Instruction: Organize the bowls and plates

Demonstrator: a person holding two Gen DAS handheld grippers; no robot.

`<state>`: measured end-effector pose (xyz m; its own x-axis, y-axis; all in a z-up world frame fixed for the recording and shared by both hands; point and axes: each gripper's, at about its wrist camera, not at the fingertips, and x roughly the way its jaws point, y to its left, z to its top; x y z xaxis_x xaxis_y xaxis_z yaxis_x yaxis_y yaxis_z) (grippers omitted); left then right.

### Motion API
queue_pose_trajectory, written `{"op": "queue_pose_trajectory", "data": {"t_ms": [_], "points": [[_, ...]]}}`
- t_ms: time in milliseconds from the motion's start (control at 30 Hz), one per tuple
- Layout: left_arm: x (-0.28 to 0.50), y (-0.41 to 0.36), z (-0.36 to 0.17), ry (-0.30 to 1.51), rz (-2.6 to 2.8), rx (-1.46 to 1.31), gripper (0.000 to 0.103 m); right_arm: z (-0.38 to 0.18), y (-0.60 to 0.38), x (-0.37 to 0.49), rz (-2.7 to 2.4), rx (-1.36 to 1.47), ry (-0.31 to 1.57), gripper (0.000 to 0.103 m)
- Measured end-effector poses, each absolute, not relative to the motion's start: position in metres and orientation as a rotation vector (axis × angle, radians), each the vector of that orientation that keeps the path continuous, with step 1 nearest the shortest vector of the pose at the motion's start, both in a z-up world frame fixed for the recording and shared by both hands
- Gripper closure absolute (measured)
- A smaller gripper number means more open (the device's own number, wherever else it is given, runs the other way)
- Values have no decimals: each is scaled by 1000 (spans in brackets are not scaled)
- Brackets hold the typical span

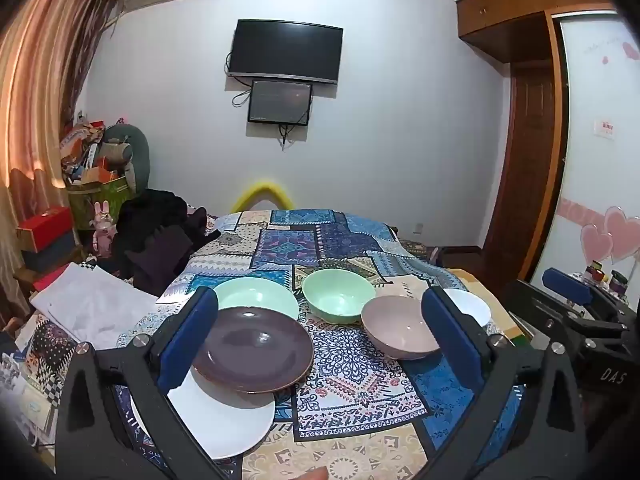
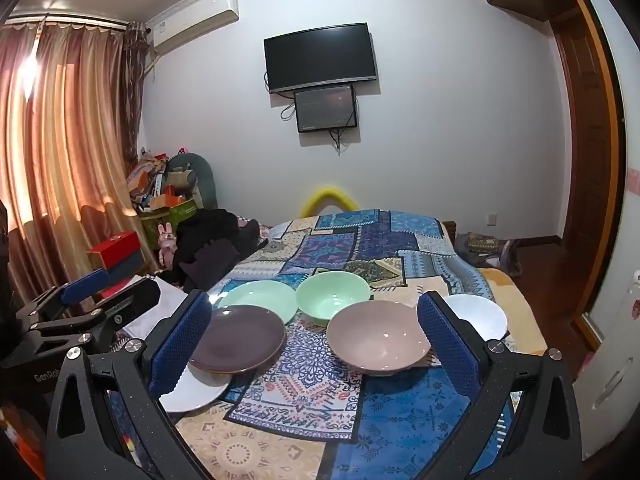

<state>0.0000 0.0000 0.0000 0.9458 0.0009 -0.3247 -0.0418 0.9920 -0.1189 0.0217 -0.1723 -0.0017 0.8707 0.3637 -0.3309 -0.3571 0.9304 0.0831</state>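
Over on the patterned cloth (image 2: 400, 420), both claws hang spread wide, holding nothing: the left gripper (image 1: 320, 336), the right gripper (image 2: 316, 344). A purple plate (image 1: 256, 350) overlaps a white plate (image 1: 228, 416) and a green plate (image 1: 260, 298). Beside them sit a green bowl (image 1: 338, 296), pink bowl (image 2: 378, 340) and white bowl (image 2: 480, 314).

Three plates (image 1: 253, 349), three bowls (image 1: 338, 296).
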Motion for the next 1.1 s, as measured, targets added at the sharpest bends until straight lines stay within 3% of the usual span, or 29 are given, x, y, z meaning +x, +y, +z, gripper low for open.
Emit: {"op": "queue_pose_trajectory", "data": {"t_ms": [1100], "points": [[3, 2, -2, 342, 13, -117, 0, -1, -165, 21, 381, 4, 358, 0]]}}
